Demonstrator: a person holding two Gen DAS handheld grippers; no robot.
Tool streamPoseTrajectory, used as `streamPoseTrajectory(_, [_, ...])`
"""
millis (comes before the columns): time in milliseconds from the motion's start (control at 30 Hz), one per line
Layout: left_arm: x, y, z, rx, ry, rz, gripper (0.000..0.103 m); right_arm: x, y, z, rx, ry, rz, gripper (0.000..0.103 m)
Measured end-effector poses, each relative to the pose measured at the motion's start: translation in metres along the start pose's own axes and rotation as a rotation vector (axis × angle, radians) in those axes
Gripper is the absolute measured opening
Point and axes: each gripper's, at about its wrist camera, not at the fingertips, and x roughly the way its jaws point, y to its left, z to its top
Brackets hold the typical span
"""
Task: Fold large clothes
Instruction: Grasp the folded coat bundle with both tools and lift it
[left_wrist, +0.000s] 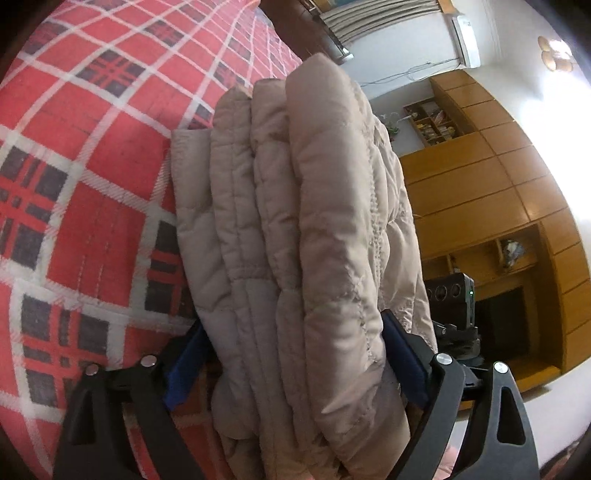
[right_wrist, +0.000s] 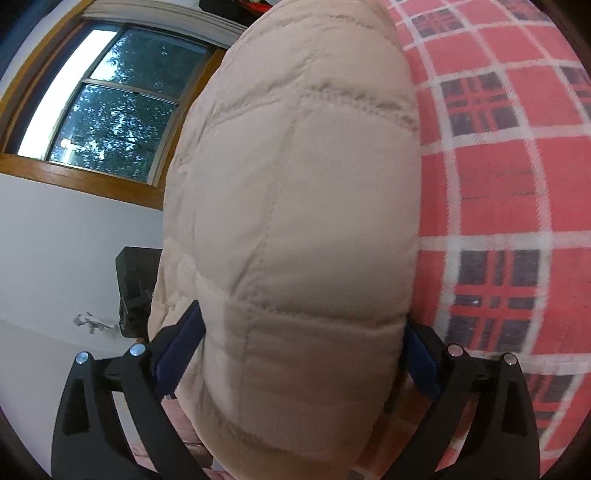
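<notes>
Left wrist view gives me the bed (left_wrist: 92, 147) first, its red plaid cover filling everything to the left of my left hand-held gripper (left_wrist: 291, 369). Against it stands the jacket (left_wrist: 295, 221), a beige quilted one folded into a thick stack of several layers, running straight ahead from between the blue pads (left_wrist: 184, 365). The jaws stand wide, yet the bundle fills the whole gap and presses on both pads, so I read this as a clamp on the full thickness of the stack. I judge I hold it this way to keep the layers from sliding apart while the bundle is moved or set down.

Right wrist view shows the same jacket (right_wrist: 295, 221) swelling out ahead of my right hand-held gripper (right_wrist: 295, 369), its jaws likewise spread wide and squeezing the padded end between their pads (right_wrist: 177, 354). The bed (right_wrist: 517, 184) lies to the right of this one. With a gripper at each end, the jacket seems carried like a parcel; whether its underside rests on the bed or hangs just clear I cannot tell.

Beyond the left gripper, to the right, wooden cabinets (left_wrist: 498, 184) line the wall, with an open shelf (left_wrist: 436, 123) holding what look like books, too small to make out. Beyond the right gripper, to the left, is a window (right_wrist: 103, 103).

The folding looks nearly complete to me.
</notes>
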Motion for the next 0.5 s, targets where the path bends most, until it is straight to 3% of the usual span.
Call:
streamPoseTrajectory(100, [0.005,-0.006,-0.004,-0.012,0.029,-0.061,0.080,-0.006,0.009,-0.003,-0.055,-0.017,-0.007,0.080])
streamPoseTrajectory(233, [0.006,-0.017,-0.007,0.023,-0.001,-0.043,0.060,-0.013,0.012,-0.003,-0.093,-0.022,0.005,0.063])
streamPoseTrajectory(333, [0.004,-0.035,-0.009,0.072,-0.022,-0.059,0.051,-0.022,0.014,-0.003,-0.116,-0.033,0.017,0.057])
streamPoseTrajectory(500, [0.014,-0.056,-0.006,0.105,-0.012,-0.094,0.047,-0.056,0.017,-0.005,-0.161,-0.084,0.033,0.052])
